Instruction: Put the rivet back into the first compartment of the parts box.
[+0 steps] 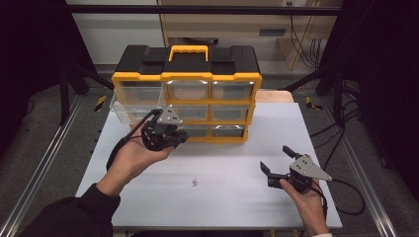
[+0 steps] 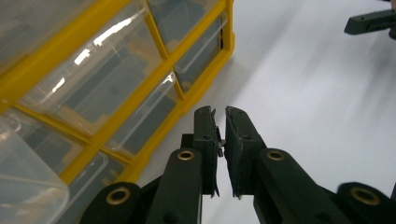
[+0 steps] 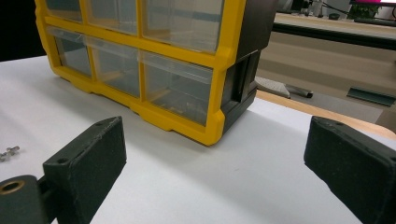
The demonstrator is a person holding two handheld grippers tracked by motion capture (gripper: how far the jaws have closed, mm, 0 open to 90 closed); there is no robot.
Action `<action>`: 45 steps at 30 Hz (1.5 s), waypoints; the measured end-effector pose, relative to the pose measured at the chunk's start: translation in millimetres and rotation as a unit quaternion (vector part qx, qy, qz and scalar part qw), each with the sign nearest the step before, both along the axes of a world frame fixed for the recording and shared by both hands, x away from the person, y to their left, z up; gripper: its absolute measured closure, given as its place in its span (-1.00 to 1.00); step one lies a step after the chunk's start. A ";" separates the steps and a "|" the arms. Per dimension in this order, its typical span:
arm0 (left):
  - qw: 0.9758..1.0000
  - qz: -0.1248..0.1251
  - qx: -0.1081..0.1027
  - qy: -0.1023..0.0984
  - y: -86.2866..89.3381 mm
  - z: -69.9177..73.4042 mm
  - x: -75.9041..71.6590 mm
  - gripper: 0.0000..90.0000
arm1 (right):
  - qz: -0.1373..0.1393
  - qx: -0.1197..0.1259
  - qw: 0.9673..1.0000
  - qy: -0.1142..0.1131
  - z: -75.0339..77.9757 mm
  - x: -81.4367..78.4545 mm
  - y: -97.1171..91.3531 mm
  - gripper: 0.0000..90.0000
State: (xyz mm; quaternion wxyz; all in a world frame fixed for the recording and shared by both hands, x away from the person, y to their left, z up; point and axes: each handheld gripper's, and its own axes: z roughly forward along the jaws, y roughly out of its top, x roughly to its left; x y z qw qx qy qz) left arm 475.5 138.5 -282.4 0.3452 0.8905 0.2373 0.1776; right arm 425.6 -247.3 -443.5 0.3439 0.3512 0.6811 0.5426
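Left gripper view: matte black left tongs point(image 2: 220, 133) pinch a tiny metal screw point(image 2: 221, 144); right tongs point(image 3: 215, 172) gape.

A tiny metal piece, perhaps a screw point(image 2: 220, 145), pinched between black tongs.

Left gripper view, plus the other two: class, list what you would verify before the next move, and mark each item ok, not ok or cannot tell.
1. Left gripper closed on the tiny metal part: ok.
2. Clear plastic drawer at the left of the yellow-and-black drawer cabinet pulled out: ok.
3. Left gripper tips over that drawer: not ok; they point at the white table by the cabinet's base.
4. Right gripper open and apart from the cabinet: ok.
5. Loose metal bits on the table, apart from both grippers: ok.
6. Drawer has room inside: cannot tell.
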 end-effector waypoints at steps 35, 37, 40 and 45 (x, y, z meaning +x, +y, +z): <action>0.999 0.005 -0.017 -0.027 3.3 40.0 1.9 0.84 | 0.000 -0.001 1.000 0.004 -0.3 0.0 0.3 -0.87; 0.999 0.006 -0.019 -0.028 3.9 41.2 2.3 0.84 | 0.000 -0.001 1.000 0.004 -0.3 0.0 0.3 -0.87; 0.999 0.009 -0.023 -0.030 4.8 43.1 2.8 0.84 | 0.000 -0.001 1.000 0.004 -0.3 0.0 0.4 -0.87; 0.999 0.012 -0.030 -0.033 5.5 47.1 2.6 0.84 | 0.000 -0.002 1.000 0.004 -0.3 0.0 0.4 -0.87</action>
